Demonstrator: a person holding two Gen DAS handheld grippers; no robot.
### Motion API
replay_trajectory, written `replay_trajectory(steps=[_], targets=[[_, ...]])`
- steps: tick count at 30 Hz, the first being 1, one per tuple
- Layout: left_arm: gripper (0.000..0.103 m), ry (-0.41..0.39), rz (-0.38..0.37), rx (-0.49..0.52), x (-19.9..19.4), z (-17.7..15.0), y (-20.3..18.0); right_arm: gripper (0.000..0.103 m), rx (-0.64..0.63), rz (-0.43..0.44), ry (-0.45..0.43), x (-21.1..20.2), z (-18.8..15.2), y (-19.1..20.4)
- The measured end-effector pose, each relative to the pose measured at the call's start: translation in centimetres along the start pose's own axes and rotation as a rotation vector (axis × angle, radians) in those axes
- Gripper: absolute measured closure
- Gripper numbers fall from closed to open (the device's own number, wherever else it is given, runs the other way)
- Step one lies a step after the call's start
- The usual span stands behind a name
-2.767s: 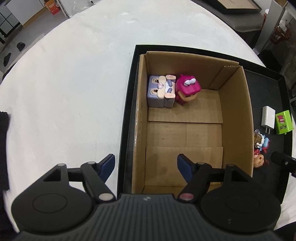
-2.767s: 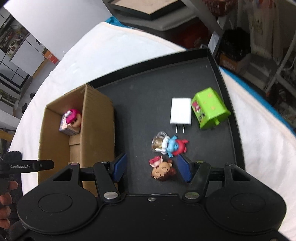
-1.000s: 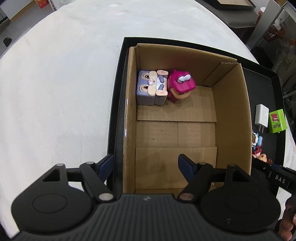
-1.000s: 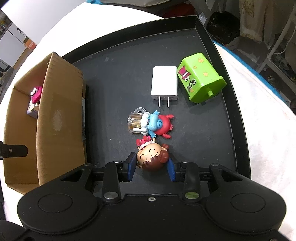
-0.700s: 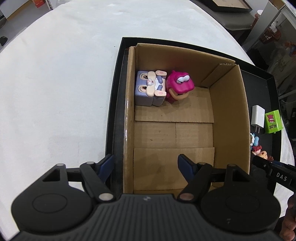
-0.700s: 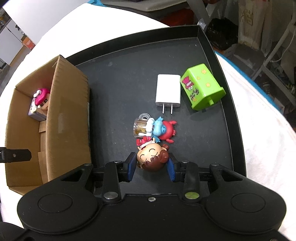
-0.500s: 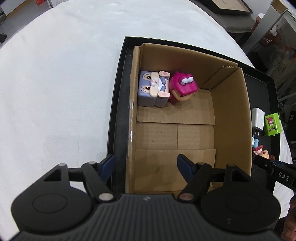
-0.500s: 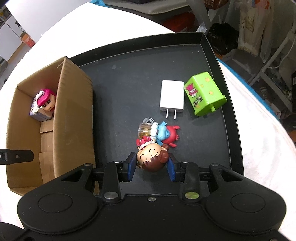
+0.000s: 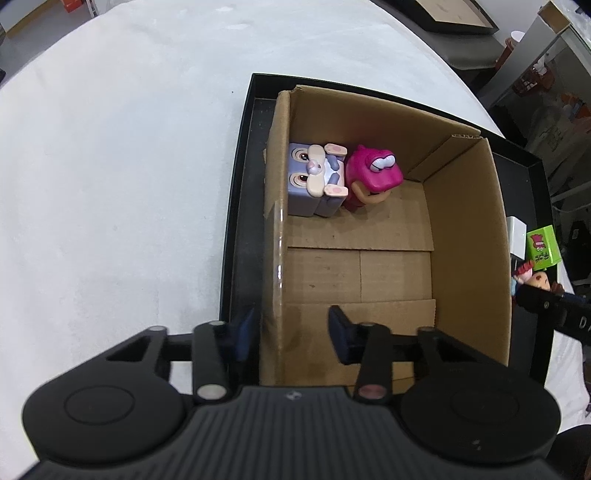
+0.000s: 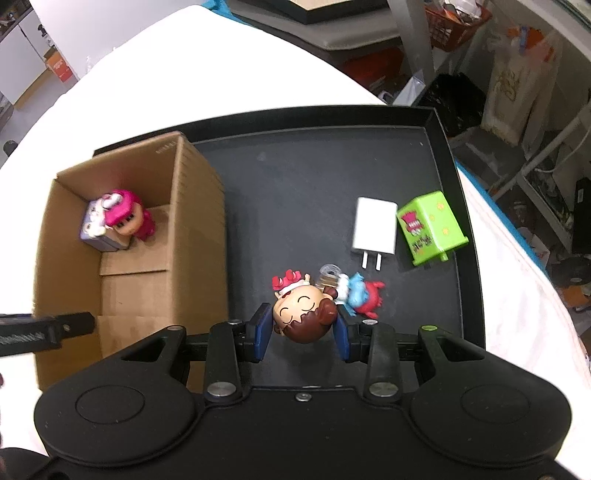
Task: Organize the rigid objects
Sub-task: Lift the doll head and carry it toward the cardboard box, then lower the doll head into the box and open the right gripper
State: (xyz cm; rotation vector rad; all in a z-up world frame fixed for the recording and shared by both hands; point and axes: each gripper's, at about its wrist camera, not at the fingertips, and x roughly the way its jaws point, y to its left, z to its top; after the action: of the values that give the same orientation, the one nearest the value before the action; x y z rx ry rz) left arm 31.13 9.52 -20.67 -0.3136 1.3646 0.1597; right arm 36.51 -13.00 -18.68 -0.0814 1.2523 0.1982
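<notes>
While right gripper (image 10: 303, 330) clamps figurine (image 10: 301, 312) beside crab (image 10: 364, 291) | left gripper (image 9: 291, 334) jaws apart, closing astride box wall (image 9: 275, 251)

White-covered desk (image 9: 110, 166). Cluttered metal shelving (image 10: 546, 155) behind, orange basket (image 10: 456, 18) up top, framed board (image 9: 458, 16) lying flat, pale floor (image 10: 26, 92) beyond.

Both views are evenly lit from above, and soft shadows are cast. Straight edges are bowed by fisheye distortion. The box (image 10: 122, 236) is slightly blurred in the right view.

White tablecloth (image 9: 110, 184), orange basket (image 10: 458, 18) on shelving, perhaps a framed board (image 9: 454, 14) beyond.
</notes>
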Motion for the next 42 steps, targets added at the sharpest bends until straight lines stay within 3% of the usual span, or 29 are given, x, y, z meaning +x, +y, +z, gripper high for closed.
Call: replay_trajectory(steps=[10, 22, 42], targets=[[0.086, 0.017, -0.020, -0.008, 0.8, -0.2, 1.3, 0.068, -0.065, -0.044, -0.027, -2.0, 2.1, 4.0], [0.086, 0.030, -0.061, 0.008, 1.3, 0.0, 2.2, 0.068, -0.117, -0.046, -0.041, -4.3, 4.5, 9.1], [0.086, 0.043, -0.065, -0.003, 1.3, 0.2, 2.3, 0.067, -0.206, -0.095, 0.029, 0.2, 5.4, 13.7]])
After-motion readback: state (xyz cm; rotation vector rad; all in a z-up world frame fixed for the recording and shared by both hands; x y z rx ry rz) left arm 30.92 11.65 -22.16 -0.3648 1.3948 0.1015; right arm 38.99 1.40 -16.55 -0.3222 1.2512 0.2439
